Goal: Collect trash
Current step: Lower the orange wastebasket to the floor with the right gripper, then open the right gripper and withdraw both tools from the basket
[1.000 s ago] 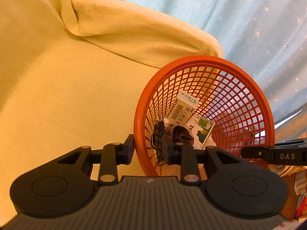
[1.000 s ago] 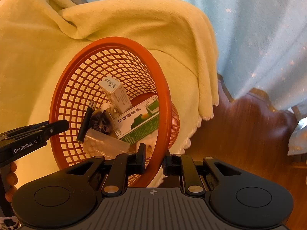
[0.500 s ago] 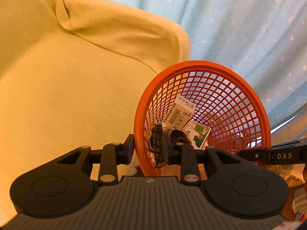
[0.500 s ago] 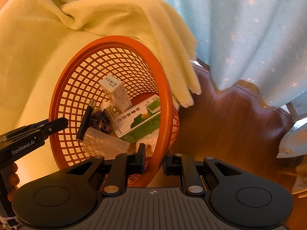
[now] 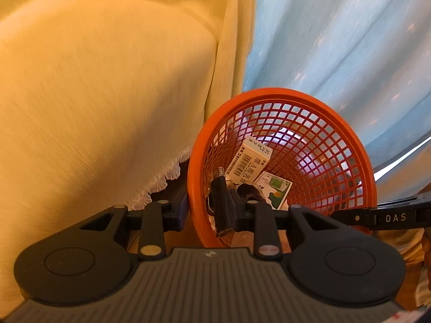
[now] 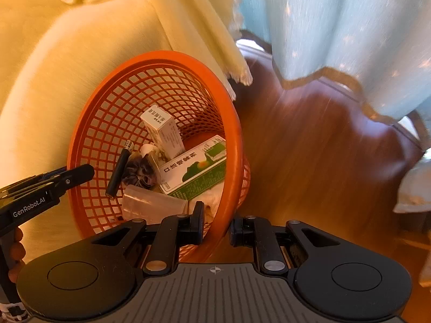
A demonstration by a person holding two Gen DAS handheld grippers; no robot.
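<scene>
An orange mesh basket point(image 5: 282, 92) point(image 6: 172, 56) hangs between both grippers, tilted toward the cameras. My left gripper point(image 5: 206, 211) is shut on its near-left rim, one finger inside and one outside. My right gripper point(image 6: 216, 227) is shut on the near-right rim in the same way. Inside lie a white barcode box point(image 5: 249, 161) point(image 6: 163, 132), a green-and-white box point(image 6: 194, 169), a black stick point(image 6: 118, 172), a dark crumpled wrapper point(image 6: 140, 172), a clear plastic cup point(image 6: 153, 204) and a white tissue point(image 6: 212, 199).
A yellow blanket point(image 5: 94, 94) with a fringed edge covers the sofa to the left of the basket. Pale blue curtains point(image 6: 336, 27) hang behind and to the right. The wooden floor point(image 6: 309, 161) shows below the basket. Something white point(image 6: 414, 188) lies at the far right.
Both grippers have carried the basket to the right, off the blanket-covered seat and past its fringed edge, so that it now hangs over the wooden floor. The view is motion-blurred.
</scene>
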